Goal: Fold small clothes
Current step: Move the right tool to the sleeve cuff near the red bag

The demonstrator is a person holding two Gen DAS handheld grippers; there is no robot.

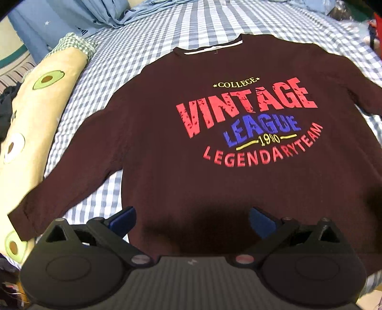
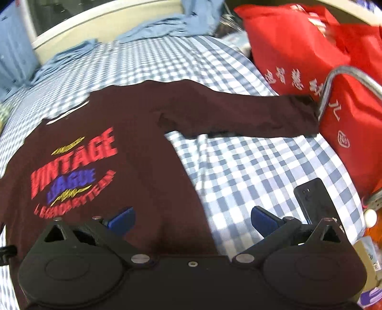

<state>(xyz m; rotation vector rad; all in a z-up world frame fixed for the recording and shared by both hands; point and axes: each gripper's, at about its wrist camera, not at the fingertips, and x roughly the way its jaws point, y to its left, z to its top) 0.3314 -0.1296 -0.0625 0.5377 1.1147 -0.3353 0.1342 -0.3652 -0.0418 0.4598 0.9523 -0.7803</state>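
Observation:
A dark maroon long-sleeved shirt with a red and blue "VINTAGE LEAGUE" print lies flat, face up, on the blue-and-white checked bed sheet. Its left sleeve slants towards the near left. My left gripper is open and empty above the shirt's lower hem. In the right wrist view the shirt fills the left side and its right sleeve stretches out to the right. My right gripper is open and empty over the shirt's lower right edge.
A cream avocado-print pillow lies along the shirt's left. Blue cloth is bunched at the far end. Red bags stand at the right, touching the right cuff. A black phone lies on the sheet.

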